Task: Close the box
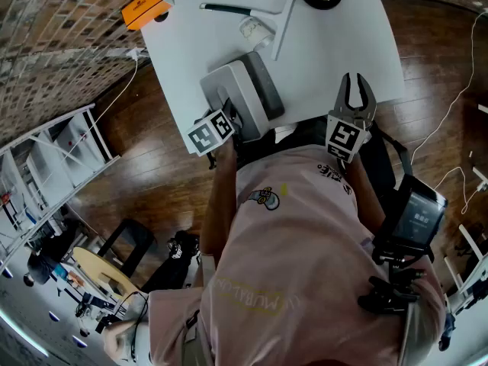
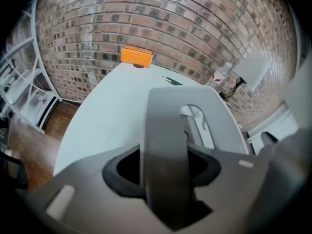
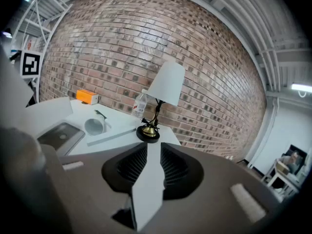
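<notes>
A grey box [image 1: 263,90] stands near the front edge of the white table [image 1: 343,44]. Its lighter grey lid [image 1: 227,90] is tilted up on the left side. My left gripper [image 1: 231,122] is shut on the lid's near edge; in the left gripper view the lid [image 2: 195,116] runs edge-on between the jaws of the left gripper [image 2: 165,172]. My right gripper [image 1: 355,82] hovers over the table to the right of the box, shut and holding nothing. The right gripper view looks past the right gripper [image 3: 148,165] to the box [image 3: 61,136] at the left.
On the far half of the table are an orange box [image 1: 145,6], a black pen [image 1: 225,8], a white cup [image 1: 255,29], a flat white strip [image 1: 284,21] and a lamp [image 3: 158,101] beside a bottle [image 3: 140,104]. A brick wall stands behind. White shelving [image 1: 53,158] is at the left.
</notes>
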{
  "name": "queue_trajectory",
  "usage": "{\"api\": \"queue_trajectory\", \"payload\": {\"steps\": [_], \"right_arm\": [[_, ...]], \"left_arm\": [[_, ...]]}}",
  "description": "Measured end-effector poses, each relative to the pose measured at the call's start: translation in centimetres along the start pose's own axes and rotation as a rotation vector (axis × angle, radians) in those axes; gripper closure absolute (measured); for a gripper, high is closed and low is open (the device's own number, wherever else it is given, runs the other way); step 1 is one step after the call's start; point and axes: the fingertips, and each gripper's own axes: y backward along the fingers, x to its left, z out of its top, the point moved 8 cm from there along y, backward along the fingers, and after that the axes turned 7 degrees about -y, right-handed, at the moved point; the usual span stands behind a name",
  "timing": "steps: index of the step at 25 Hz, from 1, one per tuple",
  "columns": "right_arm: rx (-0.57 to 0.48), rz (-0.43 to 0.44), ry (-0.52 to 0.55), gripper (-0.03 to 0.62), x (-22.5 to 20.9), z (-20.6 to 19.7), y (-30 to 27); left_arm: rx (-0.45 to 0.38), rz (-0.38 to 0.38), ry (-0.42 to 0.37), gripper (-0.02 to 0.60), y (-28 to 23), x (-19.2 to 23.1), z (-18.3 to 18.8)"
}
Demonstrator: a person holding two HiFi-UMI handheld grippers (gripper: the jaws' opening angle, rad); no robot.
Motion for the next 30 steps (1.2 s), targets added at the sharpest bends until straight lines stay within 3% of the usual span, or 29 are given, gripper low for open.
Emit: {"api": "queue_trajectory", "payload": {"steps": [2, 4, 9, 14, 20, 30], "right_arm": [[-0.105, 0.068, -0.053, 0.508, -2.1, 1.0, -0.6], [-0.162, 0.140, -0.015, 0.508, -4.0, 2.1, -1.4], [-0.170, 0.256, 0.092, 0.508, -6.9, 1.9, -3.7], [-0.181, 0.279, 0.105, 0.508, -9.6, 0.3, -4.3], [-0.161, 0.274, 0.072, 0.508, -12.0, -0.5, -4.8], [-0.128, 0.279, 0.091, 0.508, -13.1, -2.2, -5.8]], "left_arm": [[0.012, 0.036, -0.009, 0.377, -1.1, -1.8, -0.2], [0.018, 0.056, -0.010, 0.377, -2.1, -3.9, -0.4], [0.052, 0.140, -0.026, 0.377, -3.4, -6.8, -1.8], [0.076, 0.203, -0.030, 0.377, -4.3, -7.4, -2.0], [0.103, 0.276, -0.129, 0.376, -5.0, -7.3, -1.0], [0.099, 0.344, -0.119, 0.376, -5.2, -7.6, 0.0]]}}
